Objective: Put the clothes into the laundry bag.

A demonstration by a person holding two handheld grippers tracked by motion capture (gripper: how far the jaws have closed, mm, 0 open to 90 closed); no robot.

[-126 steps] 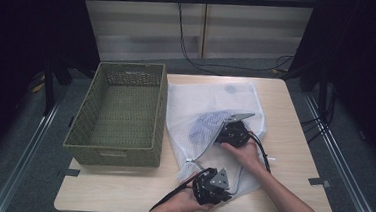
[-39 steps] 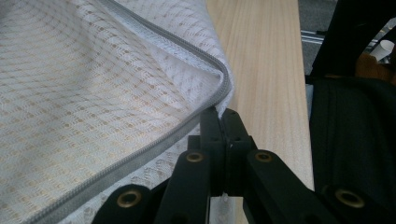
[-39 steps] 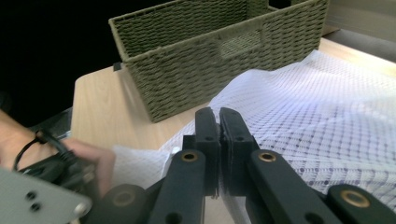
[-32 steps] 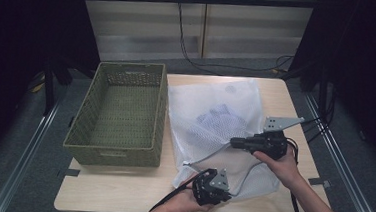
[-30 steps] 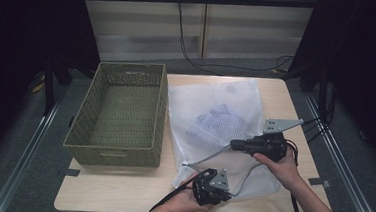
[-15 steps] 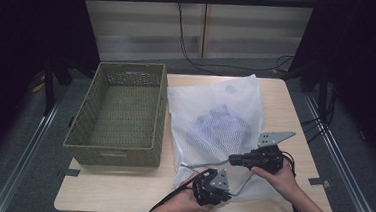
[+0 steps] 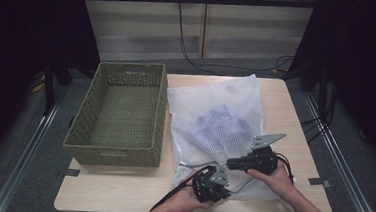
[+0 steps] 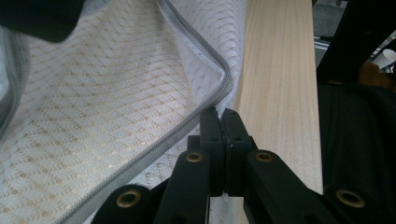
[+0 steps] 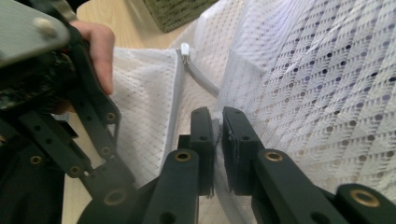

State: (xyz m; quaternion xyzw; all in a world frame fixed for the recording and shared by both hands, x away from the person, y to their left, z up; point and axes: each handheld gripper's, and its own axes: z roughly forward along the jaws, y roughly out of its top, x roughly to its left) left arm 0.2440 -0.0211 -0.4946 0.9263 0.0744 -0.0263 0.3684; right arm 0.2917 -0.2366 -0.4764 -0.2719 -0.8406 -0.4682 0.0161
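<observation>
A white mesh laundry bag (image 7: 226,101) lies flat on the table with a bluish patterned cloth (image 7: 219,126) inside it. At the bag's near edge my left gripper (image 7: 212,180) is shut on the grey zipper hem (image 8: 154,140), jaws pressed together (image 8: 223,114). Just to its right, my right gripper (image 7: 232,164) is shut on a fold of the mesh (image 9: 327,70), which is pinched between its jaws (image 9: 217,116). The white zipper pull (image 9: 185,49) lies a little beyond those jaws. A hand (image 9: 95,46) holding the left gripper is close on the left.
An empty green woven basket (image 7: 158,114) stands on the table's left half, right beside the bag. Bare wood (image 7: 120,186) runs along the front edge and to the right of the bag (image 8: 275,84). Cables trail off the table's near side.
The right gripper has come from the bag's right side down to the near edge beside the left gripper and shut on the mesh. The left gripper has stayed put.
</observation>
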